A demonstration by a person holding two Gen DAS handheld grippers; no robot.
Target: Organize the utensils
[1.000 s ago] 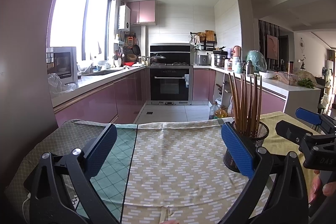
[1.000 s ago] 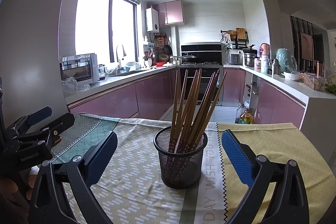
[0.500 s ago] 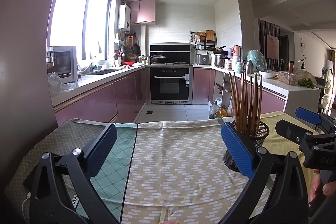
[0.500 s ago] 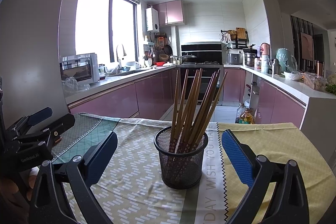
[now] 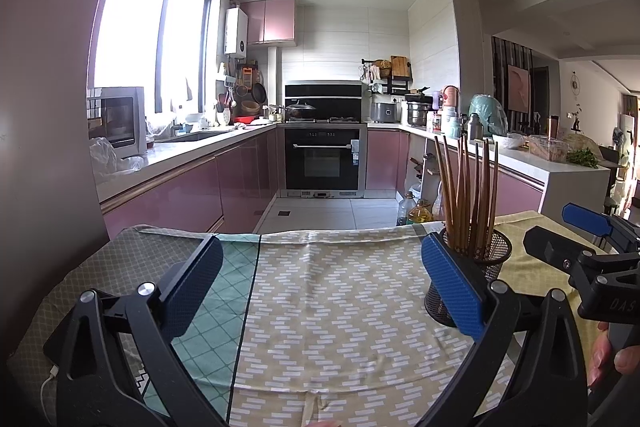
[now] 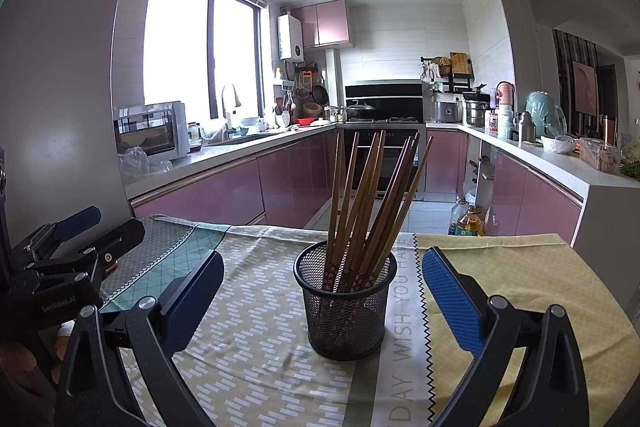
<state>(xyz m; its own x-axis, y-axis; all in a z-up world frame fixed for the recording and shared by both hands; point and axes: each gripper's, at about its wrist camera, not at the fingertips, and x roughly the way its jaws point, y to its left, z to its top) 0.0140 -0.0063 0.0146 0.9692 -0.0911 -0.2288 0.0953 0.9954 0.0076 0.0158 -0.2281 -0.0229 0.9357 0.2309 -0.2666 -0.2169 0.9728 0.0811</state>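
Note:
A black mesh holder [image 6: 345,301] stands upright on the patterned tablecloth [image 6: 248,347], with several brown wooden chopsticks [image 6: 370,195] fanned out in it. My right gripper [image 6: 320,293] is open, its blue pads on either side of the holder and a little nearer to me, touching nothing. In the left wrist view the same holder [image 5: 486,267] stands behind the right pad, its chopsticks [image 5: 468,191] pointing up. My left gripper [image 5: 320,287] is open over bare cloth, empty. Each gripper shows at the edge of the other's view.
The table's far edge [image 5: 320,233] drops to a tiled kitchen floor, where oil bottles [image 5: 416,213] stand. Pink cabinets and an oven [image 5: 325,157] lie beyond. A white cable [image 5: 47,379] lies at the cloth's near left. A hand [image 5: 612,359] holds the right gripper.
None of note: both grippers stay open and almost still, and the holder with its chopsticks has not moved.

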